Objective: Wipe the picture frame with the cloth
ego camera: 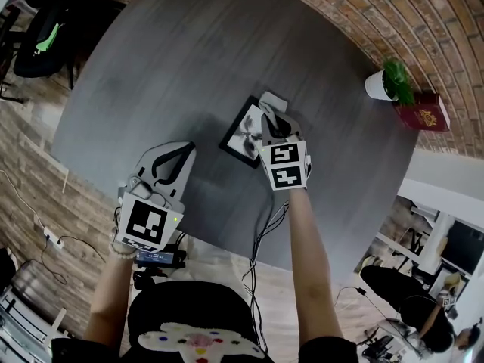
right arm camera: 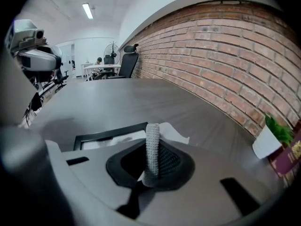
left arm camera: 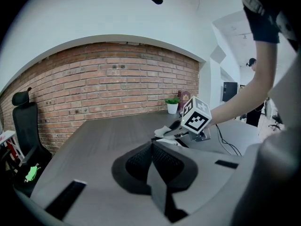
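Note:
A black picture frame point(ego camera: 242, 133) with a pale print lies flat near the middle of the round grey table point(ego camera: 166, 66). My right gripper point(ego camera: 266, 113) rests over the frame's far right corner, jaws shut on a white cloth point(ego camera: 273, 100) that sticks out past the fingertips. In the right gripper view the cloth point(right arm camera: 173, 133) shows just beyond the closed gripper point(right arm camera: 151, 127), with the frame point(right arm camera: 104, 133) to the left. My left gripper point(ego camera: 184, 152) hovers above bare table to the frame's left, shut and holding nothing. Its own view shows its closed jaws and the cloth point(left arm camera: 163, 131) ahead.
A small white pot with a green plant point(ego camera: 384, 83) and a red book point(ego camera: 423, 113) stand at the table's far right edge by the brick wall. A black office chair point(ego camera: 44, 38) is off the table's left. Cables point(ego camera: 265, 229) hang over the near edge.

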The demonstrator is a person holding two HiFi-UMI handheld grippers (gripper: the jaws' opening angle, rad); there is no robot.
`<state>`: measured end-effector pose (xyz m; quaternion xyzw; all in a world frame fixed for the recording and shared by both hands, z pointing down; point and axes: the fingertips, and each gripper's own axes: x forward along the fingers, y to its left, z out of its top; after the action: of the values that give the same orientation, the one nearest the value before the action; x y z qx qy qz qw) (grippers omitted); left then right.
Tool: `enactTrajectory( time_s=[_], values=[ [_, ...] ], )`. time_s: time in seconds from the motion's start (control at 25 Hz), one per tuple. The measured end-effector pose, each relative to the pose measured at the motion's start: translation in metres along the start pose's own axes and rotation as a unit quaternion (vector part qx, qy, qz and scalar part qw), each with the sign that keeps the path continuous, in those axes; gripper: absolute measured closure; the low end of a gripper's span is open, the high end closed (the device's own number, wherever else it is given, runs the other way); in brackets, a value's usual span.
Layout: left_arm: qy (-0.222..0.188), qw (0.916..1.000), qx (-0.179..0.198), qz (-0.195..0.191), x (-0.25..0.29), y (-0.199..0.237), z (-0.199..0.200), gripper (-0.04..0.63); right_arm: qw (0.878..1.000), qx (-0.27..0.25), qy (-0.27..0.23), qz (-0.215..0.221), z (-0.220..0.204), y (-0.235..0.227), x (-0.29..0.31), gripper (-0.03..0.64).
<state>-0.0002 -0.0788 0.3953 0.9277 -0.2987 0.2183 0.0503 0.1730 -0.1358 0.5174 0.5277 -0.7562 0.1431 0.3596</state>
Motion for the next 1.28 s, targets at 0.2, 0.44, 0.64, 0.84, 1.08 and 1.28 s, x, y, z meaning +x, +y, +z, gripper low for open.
enactTrajectory(
  time_s=[0.2,0.44,0.64,0.84,1.08,1.28],
  values=[
    [-0.001,1.0,-0.002,-0.004,0.001,-0.003,0.0,0.586,1.0,0.003,0.007,-0.01,-0.011,-0.009,-0.011,0.592],
    [0.0,1.0,-0.003,-0.009,0.002,-0.009,0.0,0.586,1.0,0.014,0.011,-0.024,-0.025,-0.023,-0.023,0.592],
    [0.0,0.9999,0.001,-0.012,0.002,-0.012,0.001,0.586,1.0,0.017,0.009,-0.024,-0.032,-0.023,-0.03,0.592],
    [0.001,0.9999,0.0,-0.016,0.001,-0.015,0.001,0.586,1.0,0.016,0.006,-0.016,-0.037,-0.014,-0.037,0.592],
    [0.0,0.9998,0.001,-0.02,0.0,-0.016,-0.001,0.586,1.0,0.007,0.004,-0.001,-0.044,0.002,-0.045,0.592],
    [-0.003,0.9997,0.008,-0.025,0.002,-0.018,0.003,0.586,1.0,-0.005,0.005,0.015,-0.051,0.018,-0.055,0.592]
  ],
)
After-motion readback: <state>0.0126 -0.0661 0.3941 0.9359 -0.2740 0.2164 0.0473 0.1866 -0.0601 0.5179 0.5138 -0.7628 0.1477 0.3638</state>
